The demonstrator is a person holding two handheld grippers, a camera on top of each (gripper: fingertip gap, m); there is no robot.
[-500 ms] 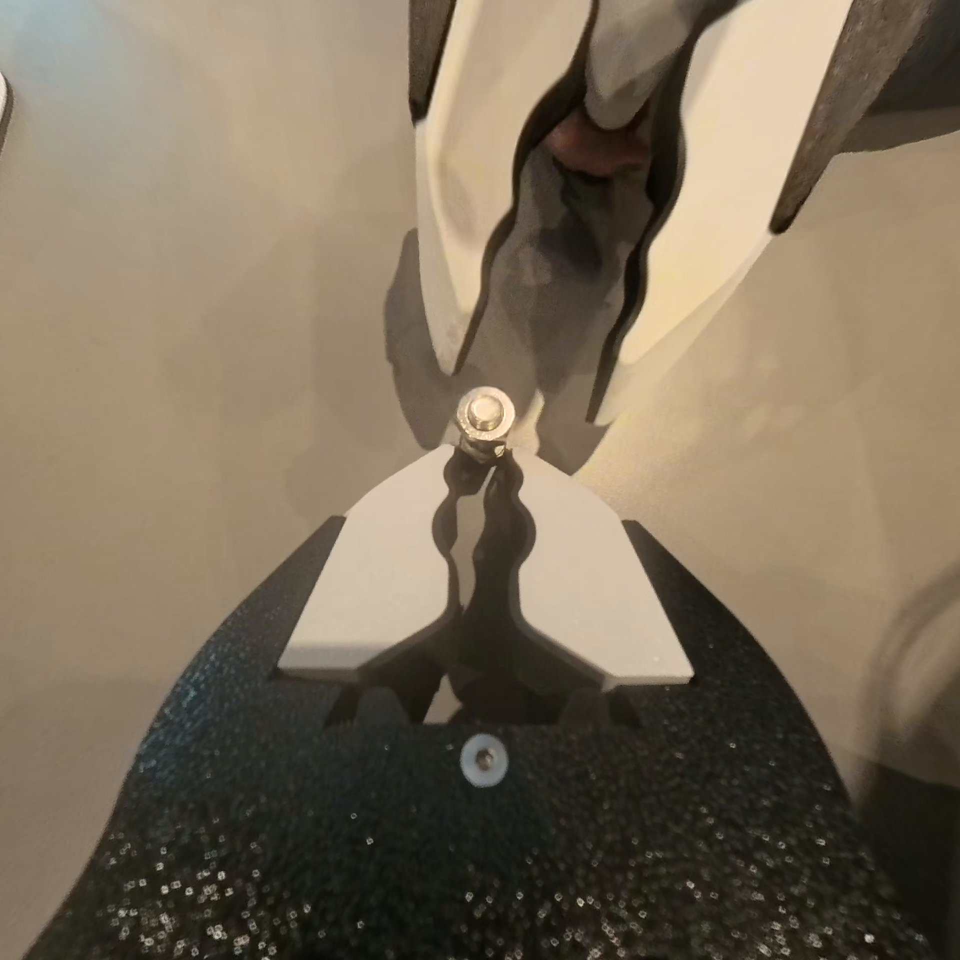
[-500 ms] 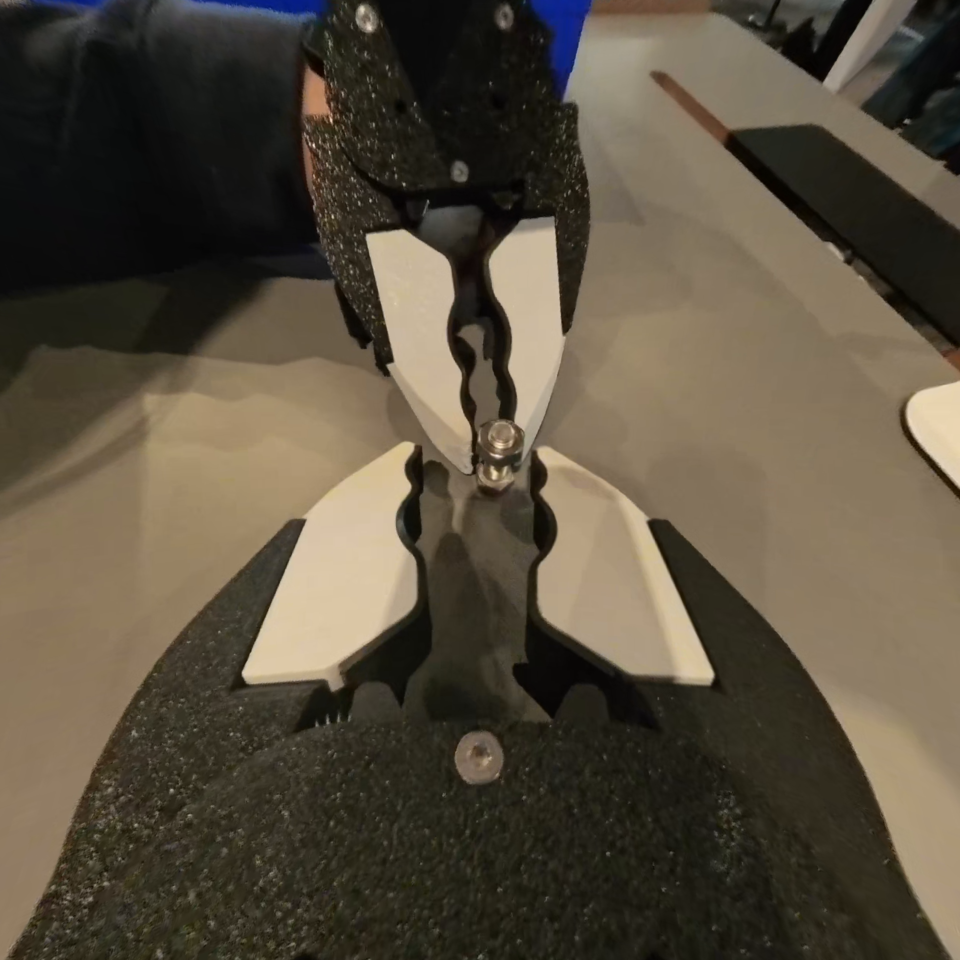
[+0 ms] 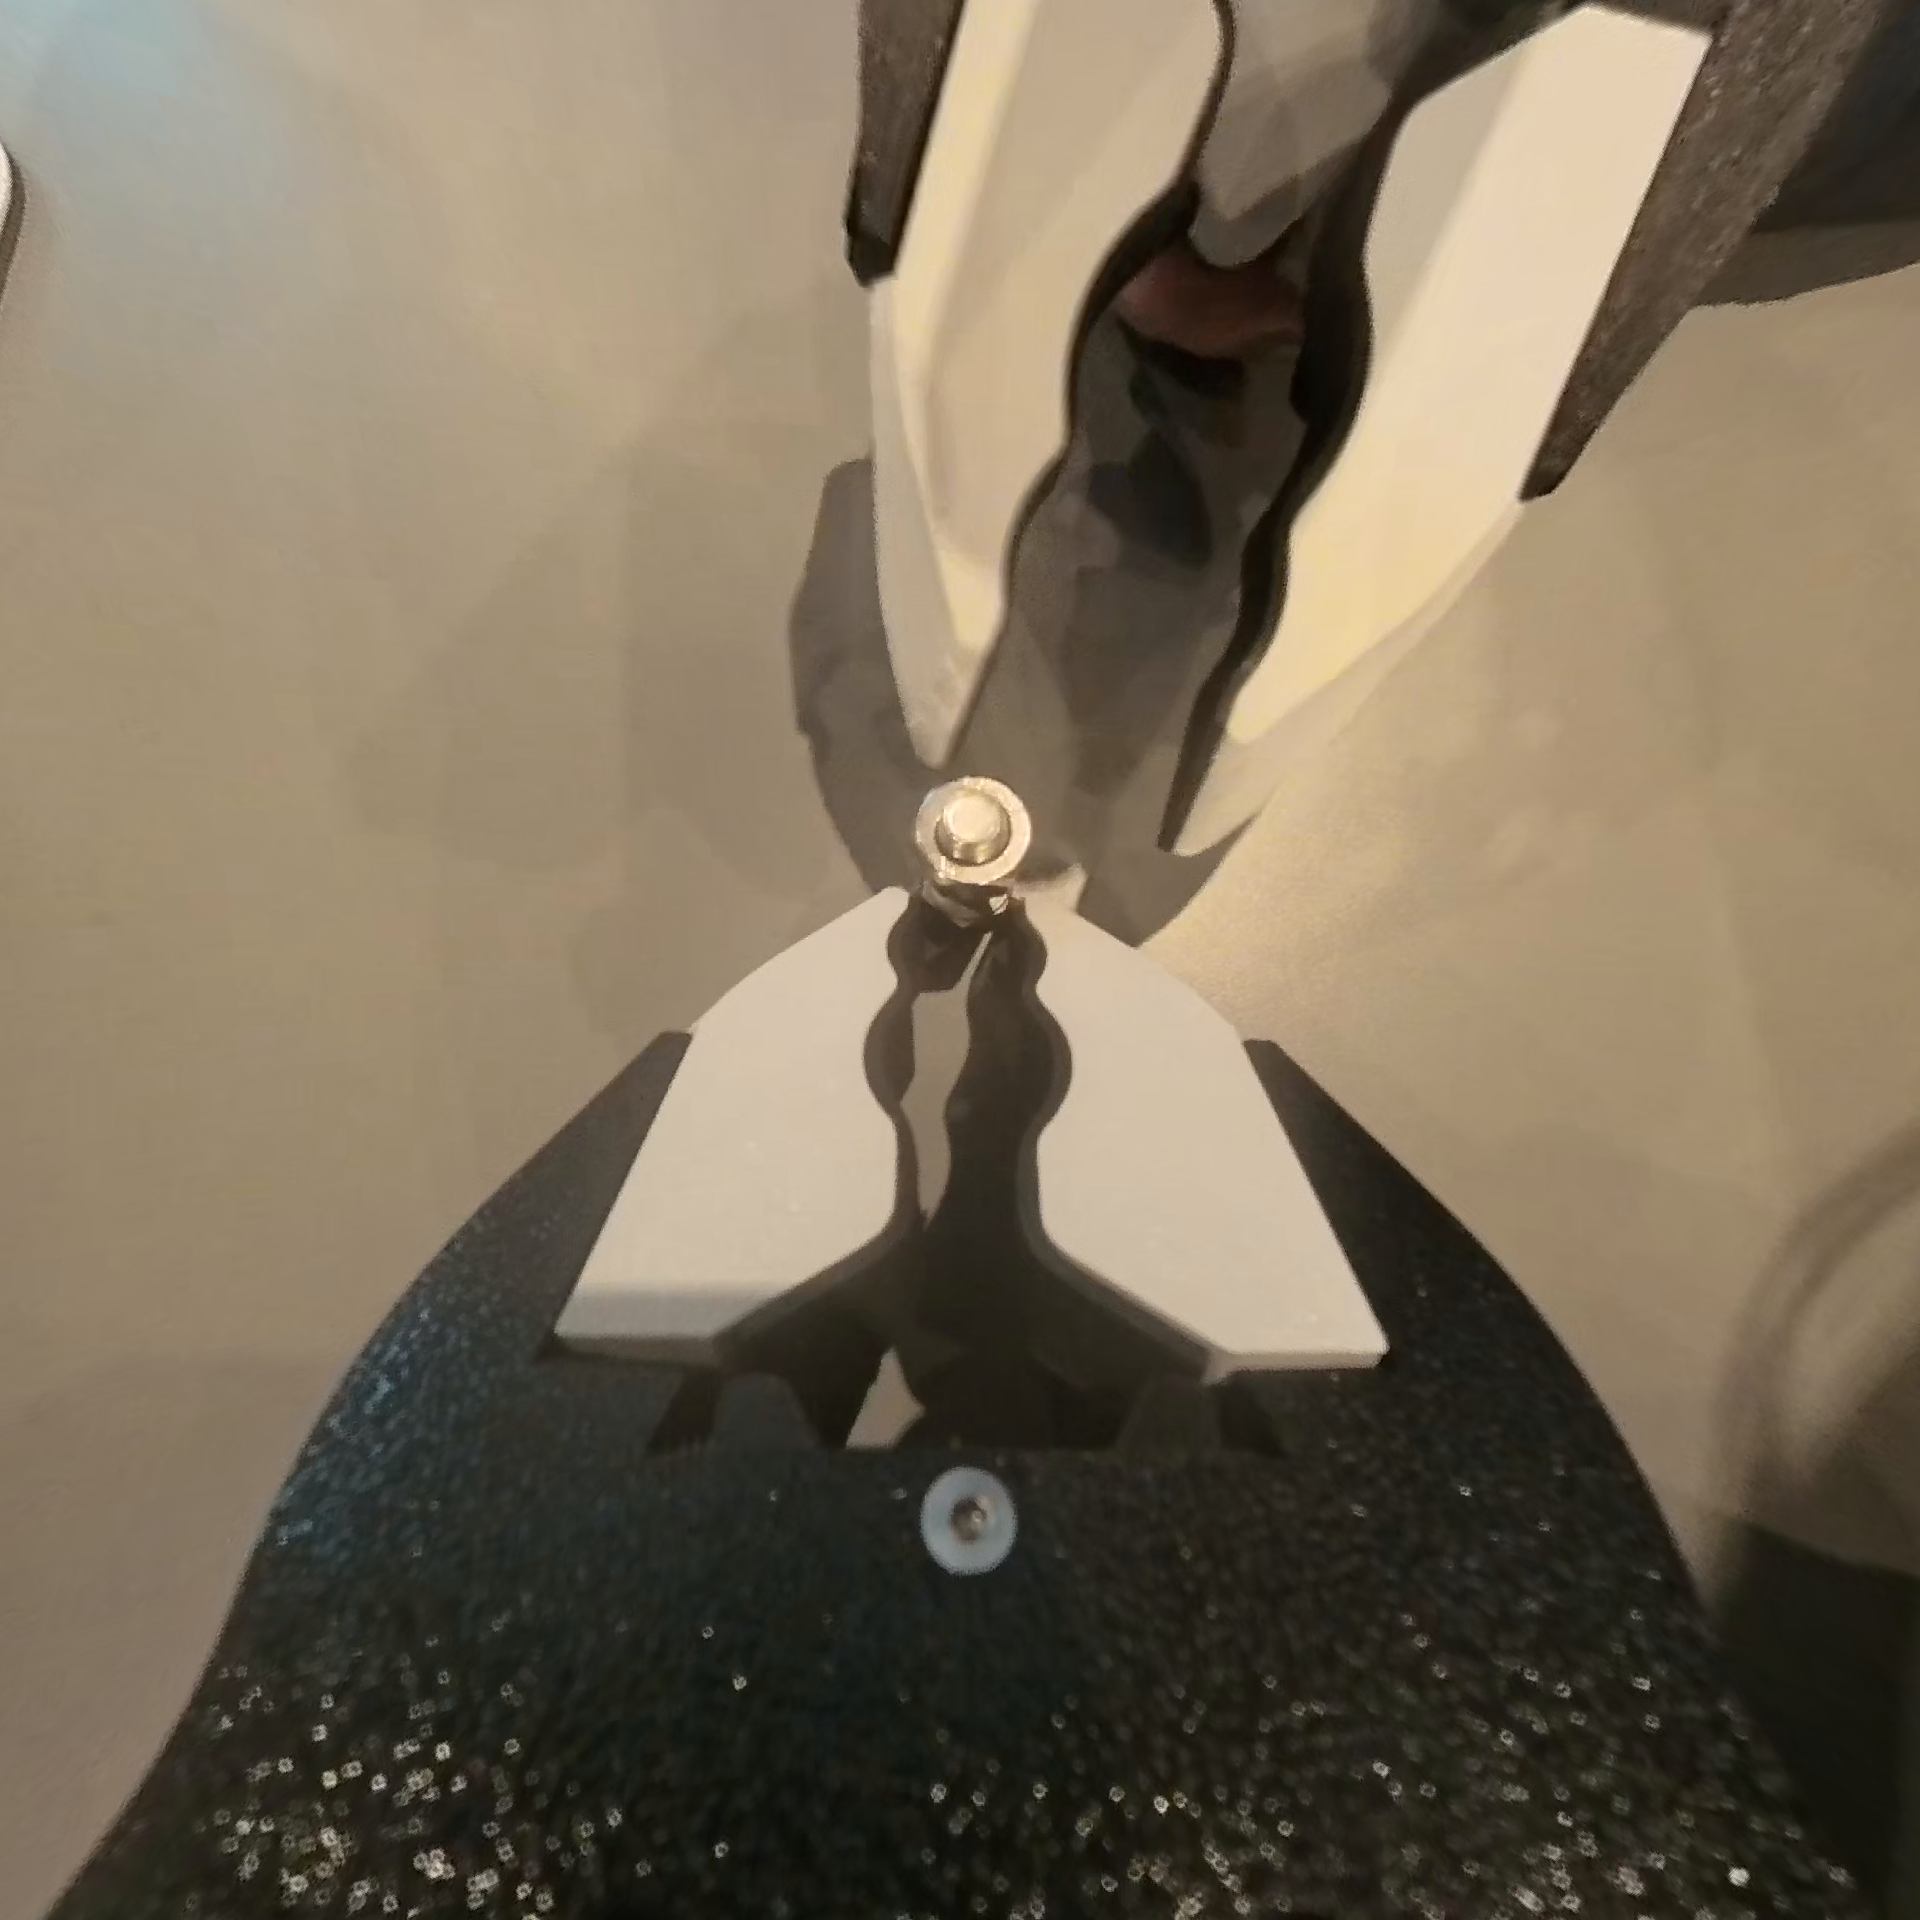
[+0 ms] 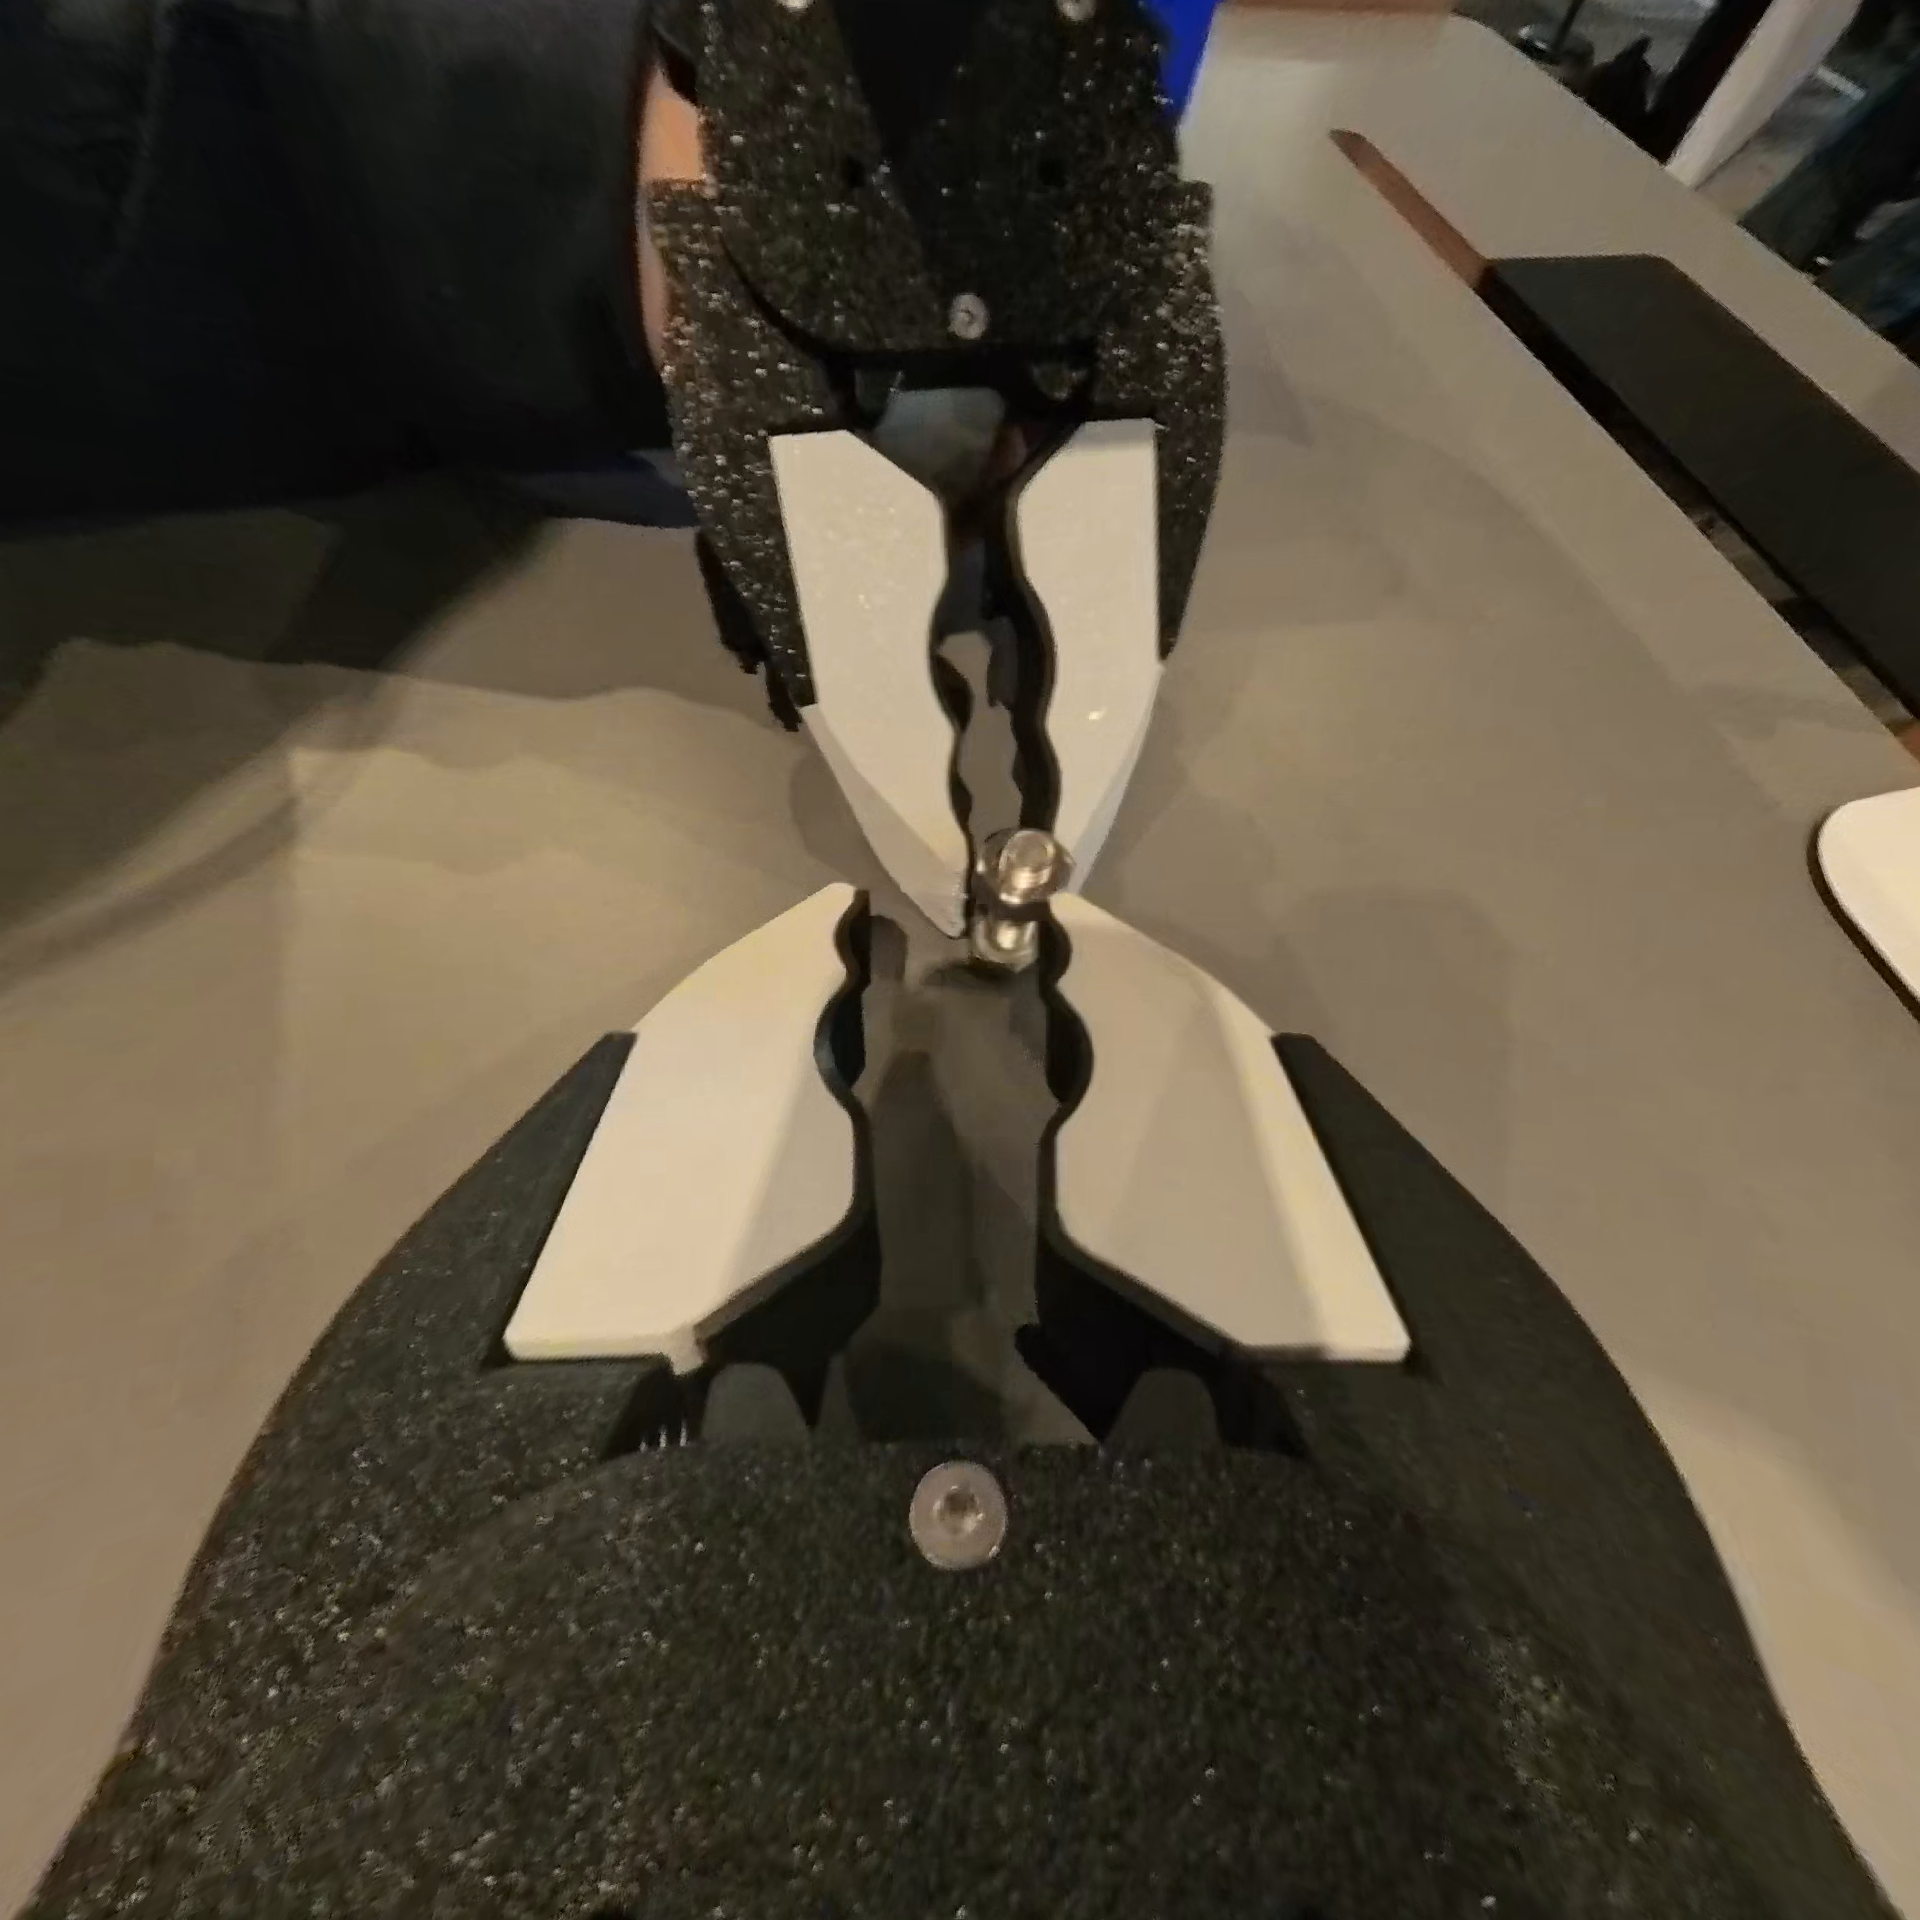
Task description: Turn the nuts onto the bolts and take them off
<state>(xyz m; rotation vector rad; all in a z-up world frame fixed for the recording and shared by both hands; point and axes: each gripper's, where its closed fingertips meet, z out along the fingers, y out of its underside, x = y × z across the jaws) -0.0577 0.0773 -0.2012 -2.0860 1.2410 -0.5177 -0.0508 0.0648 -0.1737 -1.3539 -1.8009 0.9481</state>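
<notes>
White, wavy-edged fingers of the left gripper point(image 3: 961, 914) are clenched on the lower part of a small steel bolt point(image 3: 971, 836), which stands out past their tips with its rounded end toward the camera. A nut point(image 3: 975, 871) sits on the bolt just above those tips. In the right wrist view the same left gripper point(image 4: 997, 914) comes down from the top of the frame, black speckled body above, its fingers nearly together around the bolt point(image 4: 1013, 899).

Facing it, the right gripper point(image 4: 956, 935) has its white fingers spread apart with a clear gap between the tips; the bolt lies in that gap, close to the right-hand fingertip, and whether that tip touches the metal cannot be told. From the left wrist view the right gripper point(image 3: 1060, 800) shows the same released spread just beyond the bolt.

Around them lies a plain grey table point(image 4: 312, 935). A dark sleeve point(image 4: 312, 260) rests behind the left gripper, a black flat strip point(image 4: 1714, 395) lies at the far right, and a white tray corner point(image 4: 1870, 894) shows at the right edge
</notes>
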